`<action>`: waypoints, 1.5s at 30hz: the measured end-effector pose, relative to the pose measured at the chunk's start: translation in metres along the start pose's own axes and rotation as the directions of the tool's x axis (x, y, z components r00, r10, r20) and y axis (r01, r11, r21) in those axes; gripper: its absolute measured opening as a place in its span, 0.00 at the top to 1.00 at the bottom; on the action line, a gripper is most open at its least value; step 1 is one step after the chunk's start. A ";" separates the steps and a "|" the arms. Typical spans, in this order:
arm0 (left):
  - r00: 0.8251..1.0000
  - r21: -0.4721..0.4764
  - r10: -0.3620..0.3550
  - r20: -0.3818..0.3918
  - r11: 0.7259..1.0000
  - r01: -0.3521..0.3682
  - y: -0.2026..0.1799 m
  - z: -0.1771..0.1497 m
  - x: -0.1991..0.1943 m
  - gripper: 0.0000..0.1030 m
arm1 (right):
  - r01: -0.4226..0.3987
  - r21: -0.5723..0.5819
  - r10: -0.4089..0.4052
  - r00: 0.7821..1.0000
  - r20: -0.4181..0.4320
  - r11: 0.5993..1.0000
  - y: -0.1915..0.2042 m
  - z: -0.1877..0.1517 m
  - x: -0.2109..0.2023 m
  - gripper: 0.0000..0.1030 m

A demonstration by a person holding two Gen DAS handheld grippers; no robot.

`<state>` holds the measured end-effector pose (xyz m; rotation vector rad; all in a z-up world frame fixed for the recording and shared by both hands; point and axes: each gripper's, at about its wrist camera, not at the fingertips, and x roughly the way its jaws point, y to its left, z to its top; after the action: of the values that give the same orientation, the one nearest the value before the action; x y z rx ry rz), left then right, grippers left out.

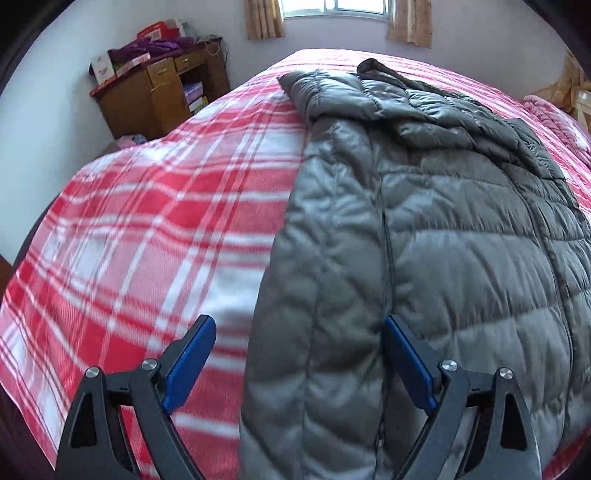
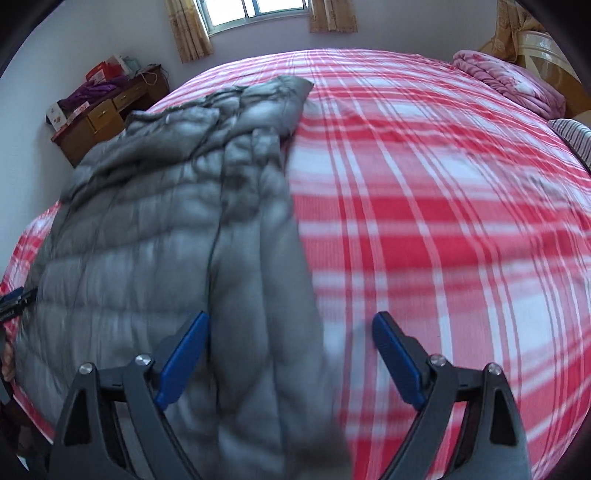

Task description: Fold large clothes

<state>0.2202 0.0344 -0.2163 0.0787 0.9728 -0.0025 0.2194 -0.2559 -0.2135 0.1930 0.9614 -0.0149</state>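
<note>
Lying lengthwise on a red-and-white plaid bedspread (image 1: 147, 221), a grey quilted down jacket (image 1: 424, 229) appears already narrowed, its sleeves or side panels seemingly turned in over the body, so that it forms a long strip running from the near edge of the bed toward the window (image 1: 336, 7). That much of the folding looks done; what seems left is bringing hem and collar ends together to make a compact bundle, since the garment is at full length. The left gripper (image 1: 299, 343) hangs over the jacket's near left edge, angled downward, its blue pads (image 1: 192, 354) spread wide with nothing pressed between them. The right gripper (image 2: 291, 343) mirrors it above the jacket's near right edge, also tilted down toward the bed, jaws wide apart and empty, one pad over the fabric and the other over bare bedspread. Blur in both views makes finer detail at the hem hard to read. A wooden desk (image 1: 162, 92) piled with boxes stands by the far wall, and a pink blanket (image 2: 509, 81) sits at the bed's far right corner.
</note>
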 end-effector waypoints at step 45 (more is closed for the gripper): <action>0.875 -0.003 -0.266 0.405 0.956 0.292 0.047 0.060 -0.174 0.93 | -0.297 -0.089 0.296 0.783 0.548 0.951 0.016 0.030 -0.218 0.90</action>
<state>0.1736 0.0713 -0.0355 -0.1205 0.5637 -0.2471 0.1206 -0.2611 -0.0168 0.3210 0.3350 0.2110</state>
